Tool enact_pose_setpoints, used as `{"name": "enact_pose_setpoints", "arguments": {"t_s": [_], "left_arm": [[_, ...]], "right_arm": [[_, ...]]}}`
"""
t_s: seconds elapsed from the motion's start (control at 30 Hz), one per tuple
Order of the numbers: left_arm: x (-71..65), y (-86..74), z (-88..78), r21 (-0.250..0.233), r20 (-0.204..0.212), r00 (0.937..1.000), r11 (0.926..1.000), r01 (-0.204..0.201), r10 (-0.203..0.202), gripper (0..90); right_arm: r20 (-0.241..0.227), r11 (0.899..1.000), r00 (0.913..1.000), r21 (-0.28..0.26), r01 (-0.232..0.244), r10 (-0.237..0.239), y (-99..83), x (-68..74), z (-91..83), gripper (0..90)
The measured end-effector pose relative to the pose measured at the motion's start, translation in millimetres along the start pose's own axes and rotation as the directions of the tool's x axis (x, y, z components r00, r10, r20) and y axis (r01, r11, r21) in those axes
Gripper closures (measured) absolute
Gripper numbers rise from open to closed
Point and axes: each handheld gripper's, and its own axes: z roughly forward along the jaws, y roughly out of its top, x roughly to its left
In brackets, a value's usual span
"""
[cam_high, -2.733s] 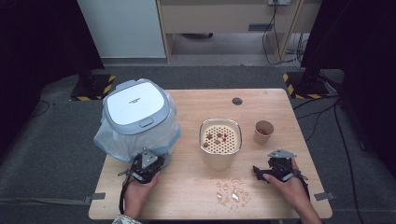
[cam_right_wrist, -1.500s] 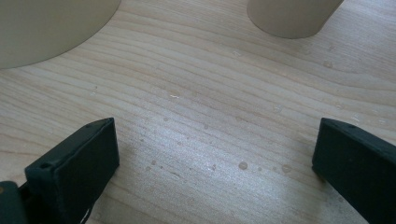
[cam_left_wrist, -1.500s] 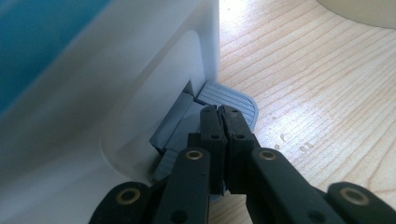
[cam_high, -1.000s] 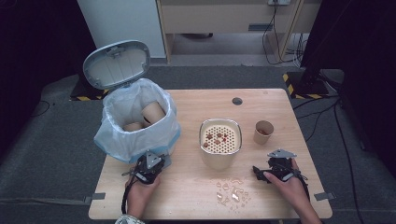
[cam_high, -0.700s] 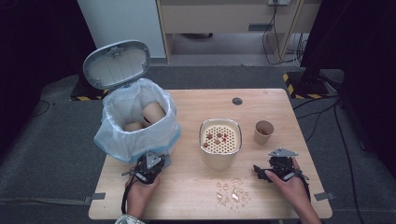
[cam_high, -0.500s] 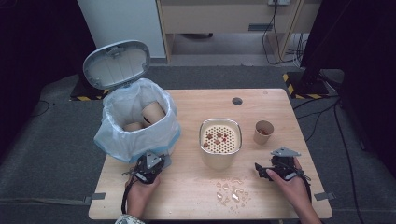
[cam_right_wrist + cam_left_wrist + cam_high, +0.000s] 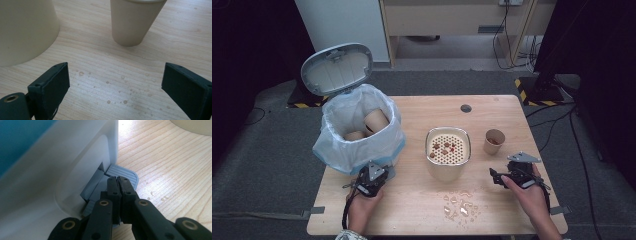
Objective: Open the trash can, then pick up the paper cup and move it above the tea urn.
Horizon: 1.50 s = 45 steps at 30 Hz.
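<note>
A white pedal bin lined with a blue-white bag stands at the table's left, its lid up. Paper cups lie inside. My left gripper is at the bin's foot. Its jaws are shut, and their tips rest on the grey pedal. My right gripper hovers low over the table's right side, open. Its jaws have just been closing a little with nothing between them. Ahead of them stands a paper cup, seen in the high view.
A beige container topped with a perforated strainer holding brown bits stands mid-table, and its wall is left of the right jaws. Water drops wet the wood, and clear bits lie near the front edge. A dark disc sits at the back.
The bin's lid, down in the earliest frame, now stands open. The left gripper has stayed at the pedal. The right hand has lifted slightly.
</note>
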Motion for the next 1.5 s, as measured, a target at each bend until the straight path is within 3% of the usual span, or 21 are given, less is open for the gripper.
{"name": "enact_pose_setpoints", "arguments": {"t_s": [0.3,0.7,1.0,1.4,1.5], "left_arm": [[-0.6,0.2,0.0,0.002,-0.004,1.0000,1.0000,-0.005,0.005,87.5],[-0.5,0.1,0.0,0.001,-0.004,1.0000,1.0000,-0.005,0.005,87.5],[-0.2,0.1,0.0,0.001,-0.002,1.0000,1.0000,-0.005,0.005,87.5],[0.0,0.1,0.0,0.001,0.000,1.0000,1.0000,-0.004,0.004,87.5],[-0.1,0.0,0.0,0.001,0.000,1.0000,1.0000,-0.004,0.004,87.5]], "right_arm": [[0.014,1.000,0.9999,-0.003,-0.004,0.004,17.9,-12.6,-12.5,8.3],[0.004,1.000,0.9999,-0.028,-0.014,0.014,43.0,-17.3,-18.2,6.7],[-0.012,0.999,0.9995,-0.037,-0.031,0.030,48.4,-20.5,-0.9,5.3],[0.020,0.996,0.9976,-0.064,-0.065,0.066,46.5,-17.3,24.7,5.1],[0.024,0.993,0.9968,-0.095,-0.073,0.076,46.7,-15.9,34.0,6.0]]}}
